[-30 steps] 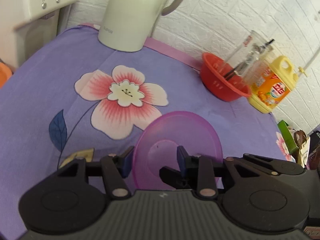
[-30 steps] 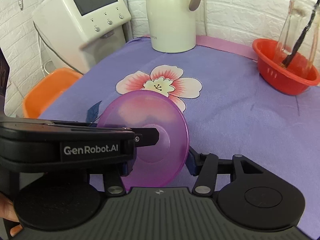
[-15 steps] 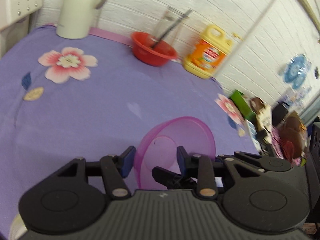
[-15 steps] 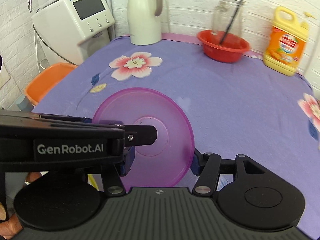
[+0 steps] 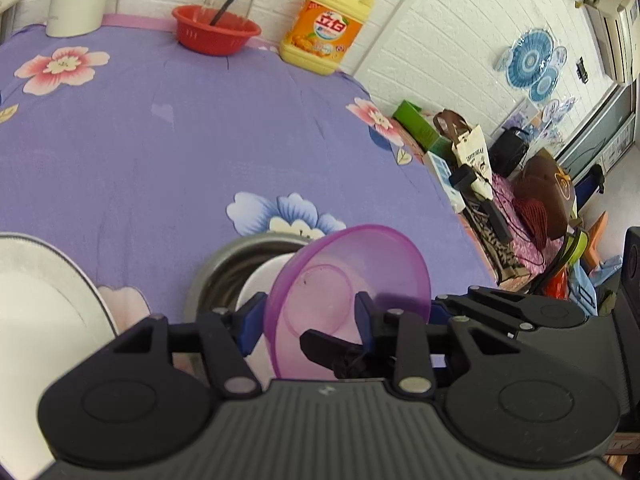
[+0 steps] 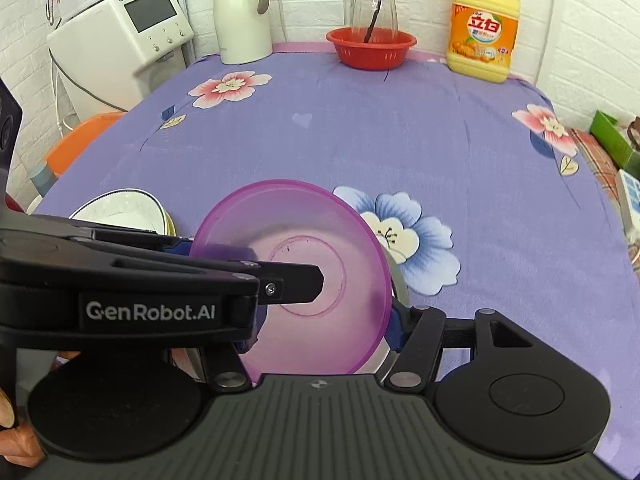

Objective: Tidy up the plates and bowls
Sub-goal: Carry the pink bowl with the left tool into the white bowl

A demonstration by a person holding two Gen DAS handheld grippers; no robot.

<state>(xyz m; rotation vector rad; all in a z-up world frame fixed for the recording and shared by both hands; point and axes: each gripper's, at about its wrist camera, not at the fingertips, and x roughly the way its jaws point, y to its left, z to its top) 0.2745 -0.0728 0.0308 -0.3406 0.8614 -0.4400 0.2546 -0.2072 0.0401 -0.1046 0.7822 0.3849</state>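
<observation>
A translucent purple bowl (image 5: 348, 284) is held tilted between both grippers. My left gripper (image 5: 310, 320) is shut on its near rim. My right gripper (image 6: 320, 312) spans the same purple bowl (image 6: 296, 264), with the left gripper's arm crossing in front. Just beneath the bowl sits a steel bowl (image 5: 224, 264) with a white dish (image 5: 260, 276) inside. A stack of white plates (image 5: 36, 320) lies at the near left, also in the right wrist view (image 6: 124, 212).
The purple flowered tablecloth (image 6: 360, 128) covers the table. At the back stand a red basket (image 6: 370, 46) with a glass jug (image 6: 370, 4), a yellow detergent bottle (image 6: 484, 28) and a white kettle (image 6: 240, 12). A white appliance (image 6: 120, 36) stands at the left, clutter off the right edge.
Both grippers have carried the purple bowl back from the far left of the table toward the near edge. It now hangs over the steel bowl, with the plate stack in view.
</observation>
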